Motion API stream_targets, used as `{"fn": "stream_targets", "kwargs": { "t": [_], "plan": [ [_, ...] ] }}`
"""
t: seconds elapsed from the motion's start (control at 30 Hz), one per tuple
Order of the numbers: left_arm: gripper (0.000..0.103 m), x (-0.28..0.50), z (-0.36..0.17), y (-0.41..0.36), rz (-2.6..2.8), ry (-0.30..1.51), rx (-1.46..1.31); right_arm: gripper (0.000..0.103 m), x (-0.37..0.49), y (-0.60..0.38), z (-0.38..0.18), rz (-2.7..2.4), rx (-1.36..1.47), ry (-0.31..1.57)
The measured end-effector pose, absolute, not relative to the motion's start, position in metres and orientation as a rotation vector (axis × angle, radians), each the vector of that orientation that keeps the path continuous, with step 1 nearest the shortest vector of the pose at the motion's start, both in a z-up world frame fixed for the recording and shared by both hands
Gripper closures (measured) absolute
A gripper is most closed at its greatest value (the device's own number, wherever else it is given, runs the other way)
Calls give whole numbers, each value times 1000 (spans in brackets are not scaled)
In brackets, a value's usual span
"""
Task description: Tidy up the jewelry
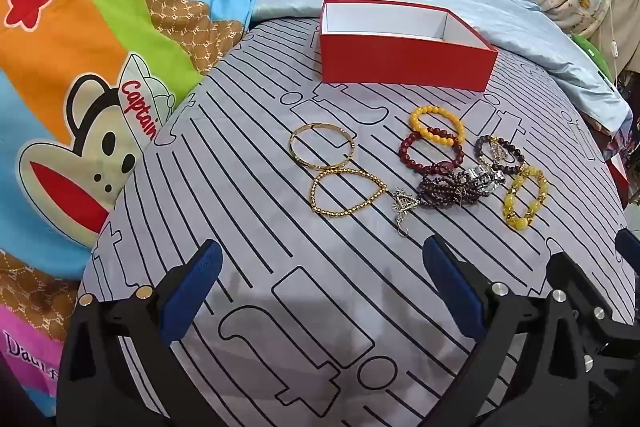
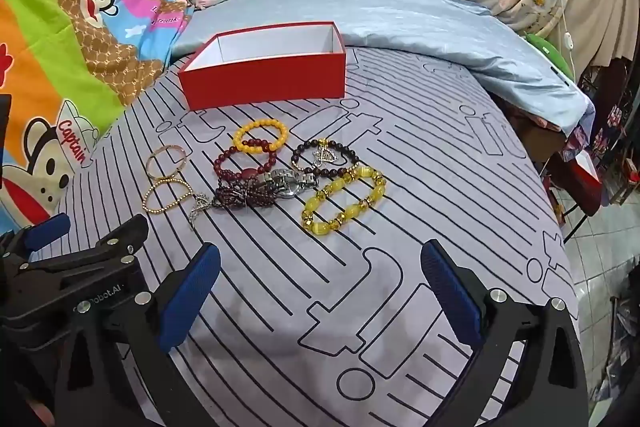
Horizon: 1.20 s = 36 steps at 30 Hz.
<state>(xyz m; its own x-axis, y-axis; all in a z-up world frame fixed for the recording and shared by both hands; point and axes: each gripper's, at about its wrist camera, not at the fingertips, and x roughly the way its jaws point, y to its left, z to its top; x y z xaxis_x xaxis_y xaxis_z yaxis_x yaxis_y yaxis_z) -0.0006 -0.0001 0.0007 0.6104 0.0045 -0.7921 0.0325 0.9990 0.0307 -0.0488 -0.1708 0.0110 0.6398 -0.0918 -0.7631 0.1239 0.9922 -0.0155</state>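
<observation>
**Jewelry on the bed, both grippers wide and empty**

Left wrist view: The left gripper [image 1: 322,291] is at the bottom of the frame with its blue fingers [image 1: 192,291] spread wide and nothing between them. Above it, on the striped sheet [image 1: 240,227], the jewelry lies in a loose group at the centre and right. A gold bangle [image 1: 322,146] is at the left of the group, and a gold bead chain [image 1: 346,193] is just below it. An orange bracelet [image 1: 437,123] overlaps a dark red bracelet [image 1: 431,154]. A yellow bracelet [image 1: 525,197] is at the far right. The red box [image 1: 404,61] stands open in the upper centre, apart from the jewelry. Part of the right gripper shows in the lower right corner.

Right wrist view: The right gripper [image 2: 320,291] is also spread wide and holds nothing. The yellow bracelet [image 2: 344,201] is nearest to it, at the centre. A watch [image 2: 292,183] touches a dark bead bundle [image 2: 244,197]. The box [image 2: 266,83] is in the upper left centre.
</observation>
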Motion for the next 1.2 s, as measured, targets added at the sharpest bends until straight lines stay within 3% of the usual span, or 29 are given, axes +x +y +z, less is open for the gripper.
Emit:
{"fn": "stream_targets", "kwargs": {
  "t": [1.2],
  "plan": [
    [7,-7,12,1,-11,918,51,7,-58,-168,21,-137,39,844]
  ]
}}
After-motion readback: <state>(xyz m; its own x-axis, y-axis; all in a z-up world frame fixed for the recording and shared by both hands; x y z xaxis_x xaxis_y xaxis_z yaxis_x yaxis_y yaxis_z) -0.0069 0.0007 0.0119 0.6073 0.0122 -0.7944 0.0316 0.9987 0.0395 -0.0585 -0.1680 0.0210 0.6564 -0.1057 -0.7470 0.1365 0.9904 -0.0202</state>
